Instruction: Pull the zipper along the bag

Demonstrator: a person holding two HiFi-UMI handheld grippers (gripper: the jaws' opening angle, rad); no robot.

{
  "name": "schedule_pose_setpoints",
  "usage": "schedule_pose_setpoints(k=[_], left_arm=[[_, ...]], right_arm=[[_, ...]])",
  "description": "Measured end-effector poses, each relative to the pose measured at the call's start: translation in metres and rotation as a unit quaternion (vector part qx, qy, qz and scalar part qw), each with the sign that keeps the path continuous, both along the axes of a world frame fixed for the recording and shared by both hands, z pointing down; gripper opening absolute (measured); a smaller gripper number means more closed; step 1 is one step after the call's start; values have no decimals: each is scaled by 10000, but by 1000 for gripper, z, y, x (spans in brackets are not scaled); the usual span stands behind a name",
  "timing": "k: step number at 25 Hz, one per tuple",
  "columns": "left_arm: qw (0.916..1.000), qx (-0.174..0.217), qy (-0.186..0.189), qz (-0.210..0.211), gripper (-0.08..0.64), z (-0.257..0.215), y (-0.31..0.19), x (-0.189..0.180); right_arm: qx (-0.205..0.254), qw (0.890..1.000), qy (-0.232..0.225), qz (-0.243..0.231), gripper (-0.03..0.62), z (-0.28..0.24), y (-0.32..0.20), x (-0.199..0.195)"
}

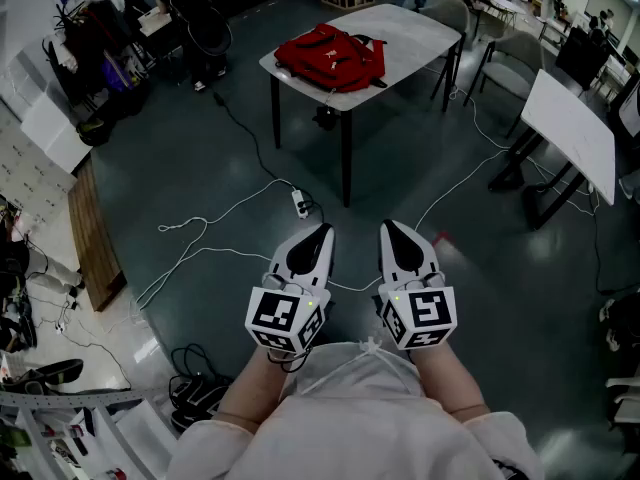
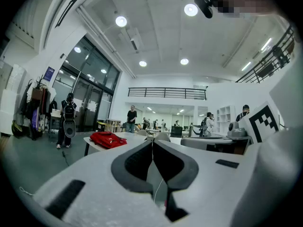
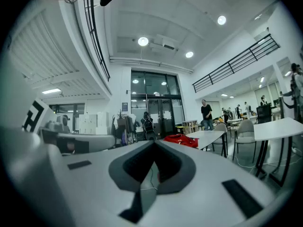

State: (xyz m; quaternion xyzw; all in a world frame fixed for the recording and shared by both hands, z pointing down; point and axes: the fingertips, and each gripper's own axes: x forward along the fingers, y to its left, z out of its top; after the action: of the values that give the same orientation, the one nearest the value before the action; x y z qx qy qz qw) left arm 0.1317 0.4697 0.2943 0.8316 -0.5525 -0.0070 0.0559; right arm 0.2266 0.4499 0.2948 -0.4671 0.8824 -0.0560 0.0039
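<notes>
L tongs (image 1: pixel 324 230); rumpled red bag (image 1: pixel 331 58)

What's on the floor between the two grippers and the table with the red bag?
The head view shows dark floor with white cables and a power strip.

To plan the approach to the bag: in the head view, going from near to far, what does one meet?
left gripper and right gripper, side by side → white power strip → table → red bag lying on it
</notes>
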Motion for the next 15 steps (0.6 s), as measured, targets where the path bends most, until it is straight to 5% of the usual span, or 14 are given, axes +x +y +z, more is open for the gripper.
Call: schedule_pose_setpoints(k=[15], left_arm=[[10000, -35, -70, -37, 20, 9, -19, -13]], right_arm=[[-149, 9996, -225, 23, 26, 9, -20, -17]])
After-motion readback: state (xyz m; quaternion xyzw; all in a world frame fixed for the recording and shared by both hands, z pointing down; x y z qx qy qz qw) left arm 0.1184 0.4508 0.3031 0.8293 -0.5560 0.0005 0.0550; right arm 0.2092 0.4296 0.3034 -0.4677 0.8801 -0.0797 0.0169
